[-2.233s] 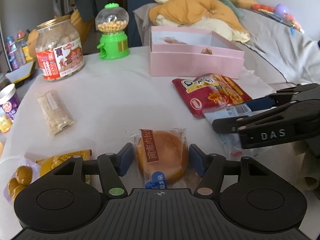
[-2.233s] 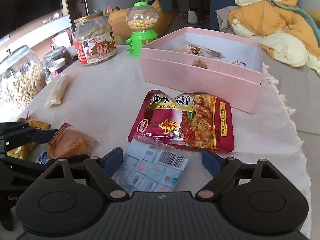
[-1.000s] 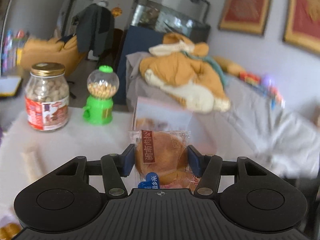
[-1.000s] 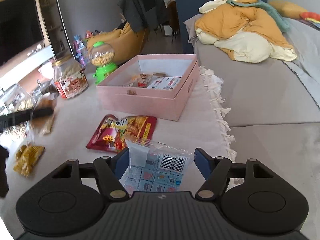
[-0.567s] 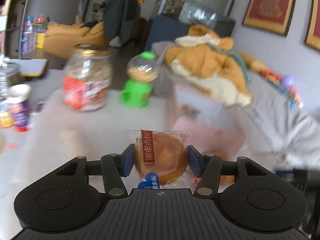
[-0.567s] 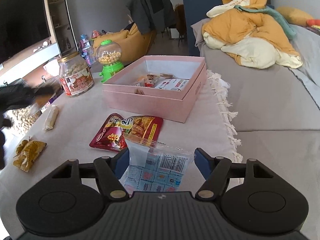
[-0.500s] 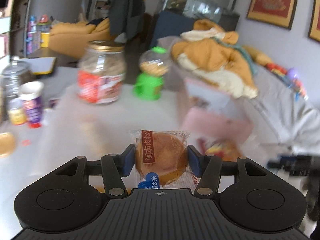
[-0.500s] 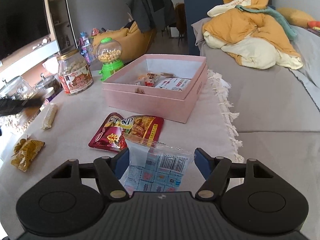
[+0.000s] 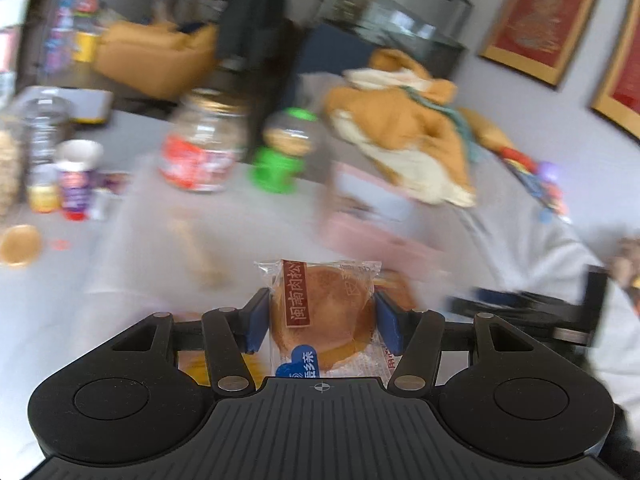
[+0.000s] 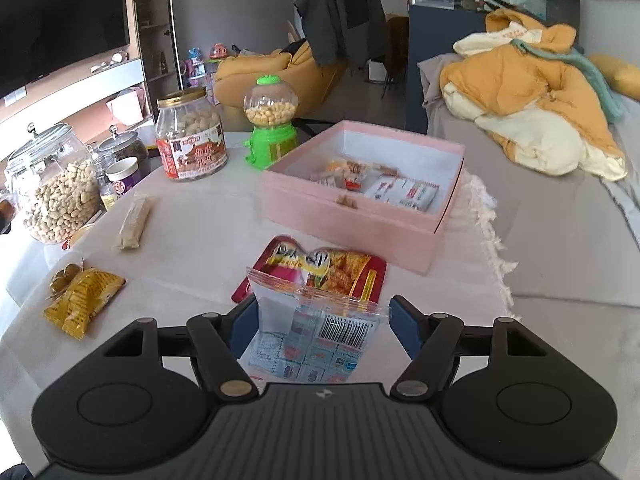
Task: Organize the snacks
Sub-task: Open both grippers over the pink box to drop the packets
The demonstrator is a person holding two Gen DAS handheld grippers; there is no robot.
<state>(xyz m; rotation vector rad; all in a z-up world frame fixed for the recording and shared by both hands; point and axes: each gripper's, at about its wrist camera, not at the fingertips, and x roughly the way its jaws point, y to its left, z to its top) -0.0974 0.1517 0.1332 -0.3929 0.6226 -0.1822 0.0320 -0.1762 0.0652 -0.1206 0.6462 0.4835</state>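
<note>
The left gripper (image 9: 322,318) grips a wrapped round pastry (image 9: 322,312), its blue pads pressed against both sides of the wrapper, and the packet hangs above the table with everything behind it smeared by blur. The right gripper (image 10: 322,330) clamps a clear bag of small sweets (image 10: 312,334) (barcode label facing up), carried above the table's near edge, over a red snack pouch (image 10: 320,266) that lies flat on the white cloth.

The pink box (image 10: 352,216) sits open toward the table's far right edge, with a few packets inside it. Just beyond its far left corner stands a green candy dispenser (image 10: 271,132), and left of that a labelled jar of nuts (image 10: 190,140). A pale bar (image 10: 134,222) lies toward the left edge, and a yellow packet (image 10: 82,294) rests at the near left corner.
</note>
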